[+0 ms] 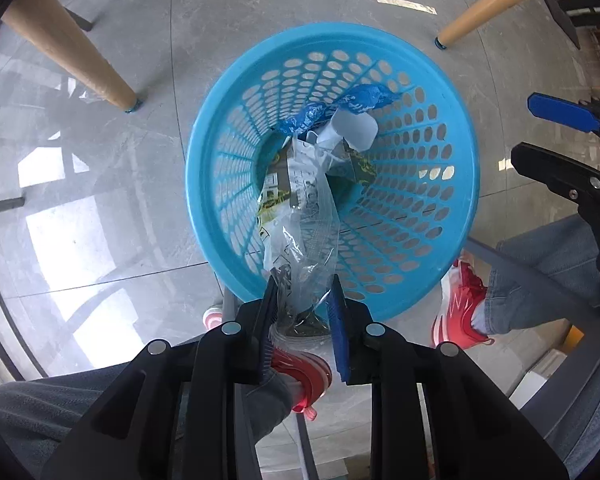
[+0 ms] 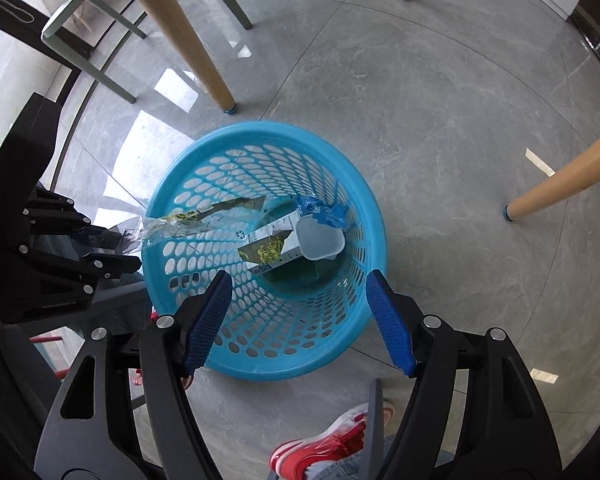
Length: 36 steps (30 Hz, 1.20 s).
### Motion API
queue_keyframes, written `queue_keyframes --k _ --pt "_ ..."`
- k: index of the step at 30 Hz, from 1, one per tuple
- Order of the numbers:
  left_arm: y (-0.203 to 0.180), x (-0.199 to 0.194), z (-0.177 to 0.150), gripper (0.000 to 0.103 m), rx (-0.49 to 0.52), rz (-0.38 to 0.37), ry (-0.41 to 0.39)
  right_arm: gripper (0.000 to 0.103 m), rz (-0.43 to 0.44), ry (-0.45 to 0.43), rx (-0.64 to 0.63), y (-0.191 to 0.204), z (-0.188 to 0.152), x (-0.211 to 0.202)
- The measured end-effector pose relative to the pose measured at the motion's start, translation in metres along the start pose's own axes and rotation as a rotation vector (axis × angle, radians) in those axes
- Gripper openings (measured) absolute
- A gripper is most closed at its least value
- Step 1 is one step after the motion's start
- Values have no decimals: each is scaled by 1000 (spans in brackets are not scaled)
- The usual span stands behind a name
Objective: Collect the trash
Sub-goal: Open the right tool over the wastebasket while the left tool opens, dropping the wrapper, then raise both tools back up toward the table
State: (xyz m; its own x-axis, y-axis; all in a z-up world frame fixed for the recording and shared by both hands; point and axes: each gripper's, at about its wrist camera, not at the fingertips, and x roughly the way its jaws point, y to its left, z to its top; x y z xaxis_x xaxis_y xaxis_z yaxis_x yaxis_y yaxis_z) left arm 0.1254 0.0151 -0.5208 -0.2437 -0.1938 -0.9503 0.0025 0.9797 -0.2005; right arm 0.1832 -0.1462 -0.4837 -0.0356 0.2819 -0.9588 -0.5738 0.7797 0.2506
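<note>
Grey floor (image 2: 440, 112), wrapper (image 1: 300, 248) overhanging basket rim (image 1: 204, 216)

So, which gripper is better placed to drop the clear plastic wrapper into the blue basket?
Left. The left gripper has the clear wrapper between its fingers, over the blue basket. The right gripper is open and empty.
</note>
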Motion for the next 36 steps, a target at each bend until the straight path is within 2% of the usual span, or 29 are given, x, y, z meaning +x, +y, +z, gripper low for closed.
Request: queue_keyframes --k 3,4,7,8,11,12,15,17,20,22,24,27,30,36 --pt "0 -5 -1 32 -4 10 -22 66 0 -19 11 1 -2 -11" --pt "-1 -8 -1 40 1 12 -34 66 1 -31 12 3 -3 -16" --pt "-6 -21 -5 50 10 14 -78 66 -1 -75 15 7 -7 -35" --pt "-7 -28 -7 56 14 40 -105 66 -5 -92 20 8 -9 -42" --pt "-20 -61 -21 81 64 93 -234 70 -27 -152 33 11 -17 -68" --pt "-25 -73 -27 82 77 104 -282 74 -36 -175 38 14 -21 -77" --pt "-37 -111 -52 87 118 97 -426 75 -50 -252 37 24 -33 -110" --pt "-46 -137 -73 90 142 125 -541 79 -40 -318 19 35 -45 -138" --pt "-54 -175 -103 91 163 36 -653 80 26 -390 -62 56 -57 -185" --pt "-60 -199 -123 92 194 7 -707 81 44 -430 -160 74 -66 -220" --pt "-69 -220 -142 92 224 6 -751 84 94 -455 -258 90 -76 -253" --pt "-69 -254 -169 92 231 -39 -802 84 255 -498 -357 101 -91 -305" --pt "-74 -291 -194 92 255 -38 -890 92 201 -618 -370 105 -104 -359" --pt "-90 -350 -207 95 279 17 -1041 94 132 -784 -257 92 -111 -426"
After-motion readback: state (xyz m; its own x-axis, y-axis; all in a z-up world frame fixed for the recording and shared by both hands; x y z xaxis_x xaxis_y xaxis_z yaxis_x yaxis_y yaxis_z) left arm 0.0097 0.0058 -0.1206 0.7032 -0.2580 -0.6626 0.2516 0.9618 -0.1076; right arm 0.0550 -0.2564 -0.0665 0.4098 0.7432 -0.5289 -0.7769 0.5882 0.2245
